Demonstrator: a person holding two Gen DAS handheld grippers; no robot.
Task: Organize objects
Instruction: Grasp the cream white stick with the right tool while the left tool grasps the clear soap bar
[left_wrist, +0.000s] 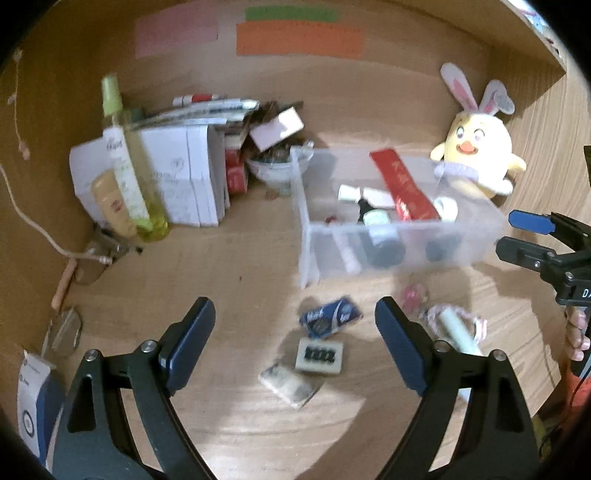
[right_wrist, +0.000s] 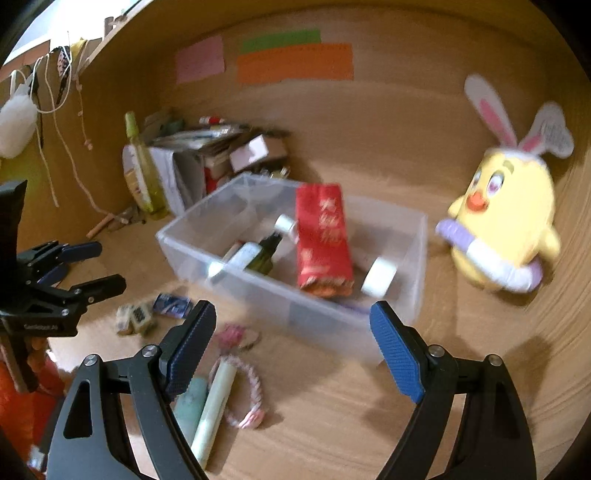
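From the left wrist, the left gripper (left_wrist: 295, 325) hangs spread and empty above a blue packet (left_wrist: 330, 318) and small white eraser (left_wrist: 320, 356), probably lining up a pick for the clear bin (left_wrist: 306, 229) beyond. From the right wrist, the right gripper (right_wrist: 293, 332), also spread and empty, faces the bin's near wall; a pale tube (right_wrist: 216, 402) lies just beside its left finger.

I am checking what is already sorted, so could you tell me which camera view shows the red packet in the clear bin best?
The right wrist view: the red packet faces the camera, large, above the clear bin wall. The left wrist view shows it smaller and slanted.
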